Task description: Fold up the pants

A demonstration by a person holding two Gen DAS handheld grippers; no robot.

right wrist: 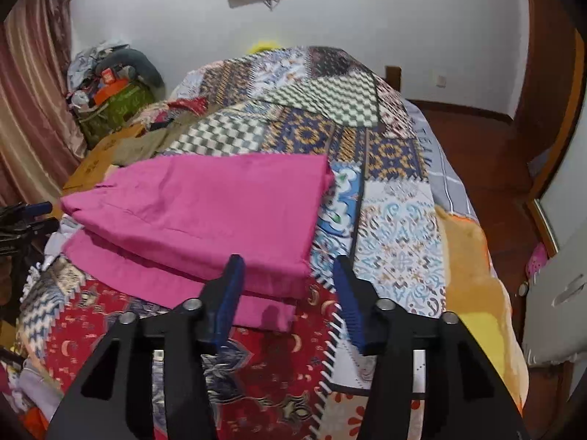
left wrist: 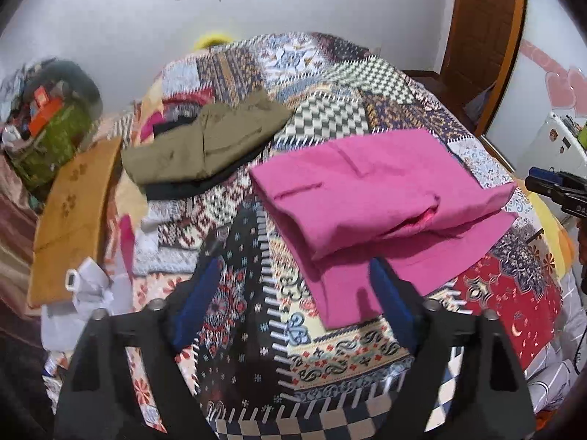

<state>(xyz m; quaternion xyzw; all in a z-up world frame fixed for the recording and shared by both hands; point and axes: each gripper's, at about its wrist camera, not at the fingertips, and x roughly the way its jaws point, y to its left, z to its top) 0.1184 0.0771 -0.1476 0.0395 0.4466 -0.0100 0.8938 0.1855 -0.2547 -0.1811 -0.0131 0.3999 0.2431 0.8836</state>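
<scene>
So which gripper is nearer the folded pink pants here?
Roughly equal; judging by overlap, perhaps the right. The right gripper is open over the pink pants' near corner; the left gripper is open at their near left edge.

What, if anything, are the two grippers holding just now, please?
Nothing: the left gripper and right gripper are both open, near the folded pink pants.

White wall [right wrist: 367, 11] — wooden floor [right wrist: 473, 139]
</scene>
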